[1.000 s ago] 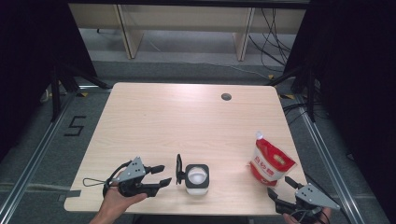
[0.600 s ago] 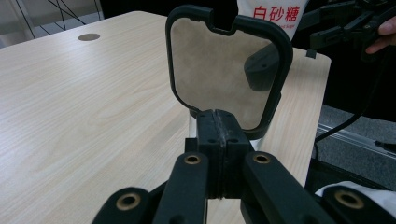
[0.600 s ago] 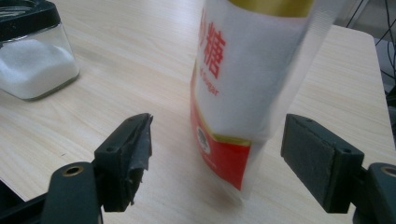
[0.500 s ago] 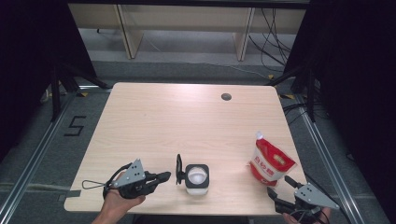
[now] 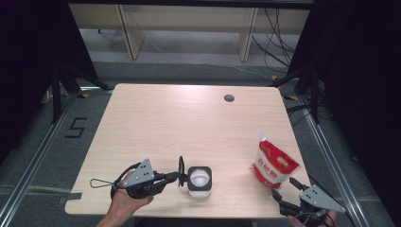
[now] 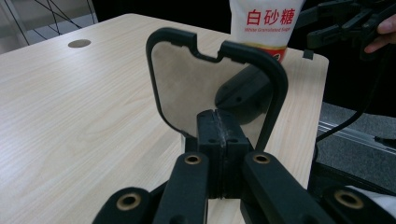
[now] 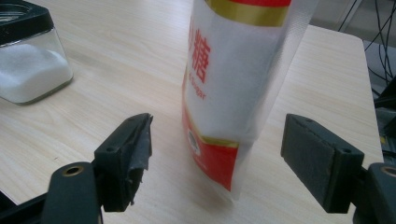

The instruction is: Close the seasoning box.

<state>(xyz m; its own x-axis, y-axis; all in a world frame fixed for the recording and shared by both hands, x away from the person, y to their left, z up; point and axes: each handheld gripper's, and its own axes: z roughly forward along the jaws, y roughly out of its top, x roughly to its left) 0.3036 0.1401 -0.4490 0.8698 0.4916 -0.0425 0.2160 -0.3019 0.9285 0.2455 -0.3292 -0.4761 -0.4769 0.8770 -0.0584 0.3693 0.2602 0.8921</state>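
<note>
Lid up, sugar pouch next in line

The jar lid (image 6: 212,88) stands upright, pinched at its edge by the left gripper (image 5: 176,178) beside the open sugar jar (image 5: 199,180); the right gripper (image 7: 238,163), jaws wide, should square up around the sugar pouch (image 5: 274,164) at the pale wooden desk (image 5: 189,123) edge, dark curtains around.

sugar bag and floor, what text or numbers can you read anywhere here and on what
"白砂糖" in red on the sugar bag, left gripper view.
"White Granulated Sugar" in small red print under it, just legible.
"糖" and part of "Sugar" on the same bag, right gripper view.
"5" marked on the floor left of the table, high view.
The round emblem low on the bag is too blurred to read.
</note>
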